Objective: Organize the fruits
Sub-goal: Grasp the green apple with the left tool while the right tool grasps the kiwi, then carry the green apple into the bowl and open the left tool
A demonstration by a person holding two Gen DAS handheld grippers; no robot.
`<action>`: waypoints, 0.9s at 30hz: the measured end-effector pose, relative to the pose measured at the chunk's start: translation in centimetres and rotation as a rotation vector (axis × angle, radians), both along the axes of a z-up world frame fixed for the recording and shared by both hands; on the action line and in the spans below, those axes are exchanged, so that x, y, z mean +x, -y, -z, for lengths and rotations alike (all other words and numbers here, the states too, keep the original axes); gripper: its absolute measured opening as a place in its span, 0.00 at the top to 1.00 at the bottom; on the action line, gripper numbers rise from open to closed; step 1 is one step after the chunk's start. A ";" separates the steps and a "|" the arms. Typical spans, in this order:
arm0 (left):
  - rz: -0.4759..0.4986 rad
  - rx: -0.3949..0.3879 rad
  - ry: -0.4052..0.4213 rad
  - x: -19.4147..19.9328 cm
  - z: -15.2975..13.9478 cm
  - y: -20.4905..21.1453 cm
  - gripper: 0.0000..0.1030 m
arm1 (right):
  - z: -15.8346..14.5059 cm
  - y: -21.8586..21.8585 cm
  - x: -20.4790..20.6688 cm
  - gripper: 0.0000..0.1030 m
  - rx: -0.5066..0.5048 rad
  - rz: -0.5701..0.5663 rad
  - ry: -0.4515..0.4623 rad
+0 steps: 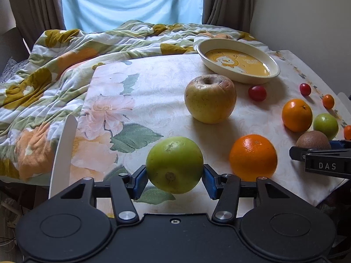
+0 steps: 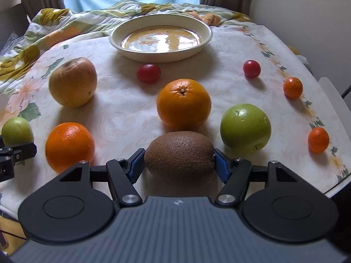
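Note:
My left gripper [image 1: 174, 172] is shut on a green apple [image 1: 174, 162], its blue pads [image 1: 140, 180] pressed against both sides near the table's front edge. My right gripper [image 2: 178, 164] is shut on a brown kiwi [image 2: 179, 153] that rests on the floral cloth, a pad at each end. On the cloth lie a large yellow apple [image 2: 72, 82], two oranges [image 2: 184, 104] [image 2: 69, 145], a second green apple [image 2: 245, 128], two red cherry tomatoes [image 2: 148, 73] [image 2: 251, 68] and two small tangerines [image 2: 292, 87] [image 2: 318, 139]. A cream oval dish [image 2: 162, 55] stands at the back.
A rumpled flowered blanket [image 1: 54, 76] lies behind and left of the table. A white chair back [image 1: 63, 153] stands at the left edge. Curtains and a window are behind, and a wall [image 2: 318, 22] runs along the right. The table edge [image 2: 337, 182] curves close on the right.

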State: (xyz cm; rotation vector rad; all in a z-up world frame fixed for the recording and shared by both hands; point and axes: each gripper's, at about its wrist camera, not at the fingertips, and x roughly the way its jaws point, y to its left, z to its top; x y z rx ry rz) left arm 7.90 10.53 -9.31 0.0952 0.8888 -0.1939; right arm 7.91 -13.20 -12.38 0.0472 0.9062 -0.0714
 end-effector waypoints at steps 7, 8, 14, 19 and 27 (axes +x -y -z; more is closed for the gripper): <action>-0.037 -0.030 0.019 -1.3 -2.9 1.0 0.44 | -2.5 0.8 -0.4 0.22 0.037 -0.070 0.019; -0.043 -0.037 0.022 -1.4 -3.4 1.3 0.44 | -3.1 1.0 -0.4 0.22 0.038 -0.084 0.023; -0.083 -0.056 0.070 -2.1 -7.2 3.8 0.44 | -6.7 3.2 -0.5 0.22 0.056 -0.158 0.061; -0.119 -0.061 0.116 -2.0 -9.9 6.6 0.44 | -9.8 5.6 -0.5 0.22 0.066 -0.235 0.097; -0.189 -0.057 0.192 0.0 -13.6 10.5 0.44 | -13.9 9.7 1.6 0.22 0.056 -0.391 0.164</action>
